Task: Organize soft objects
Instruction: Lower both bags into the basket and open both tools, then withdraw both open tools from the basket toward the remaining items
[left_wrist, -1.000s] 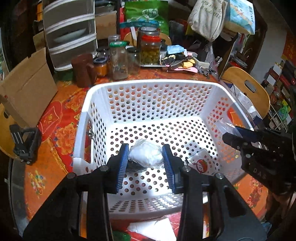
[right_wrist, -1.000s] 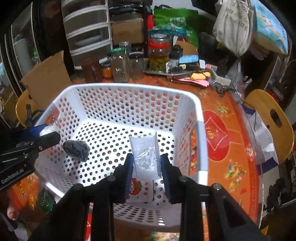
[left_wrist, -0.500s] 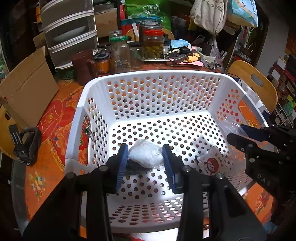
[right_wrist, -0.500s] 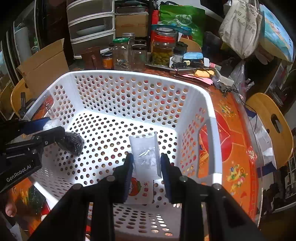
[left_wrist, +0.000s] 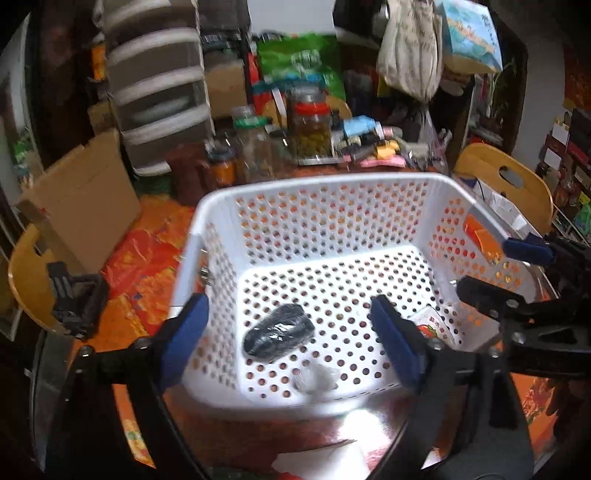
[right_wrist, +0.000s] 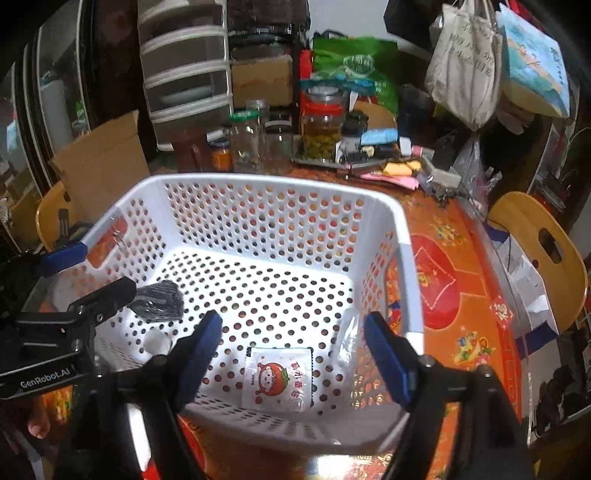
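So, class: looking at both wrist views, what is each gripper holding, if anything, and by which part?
Nothing. The left gripper and right gripper are both opening, jaws clear of everything; the dark bundle and tomato-print packet lie in the basket.

The basket floor is being left open toward twelve o'clock. Passage beyond is being blocked by jars.
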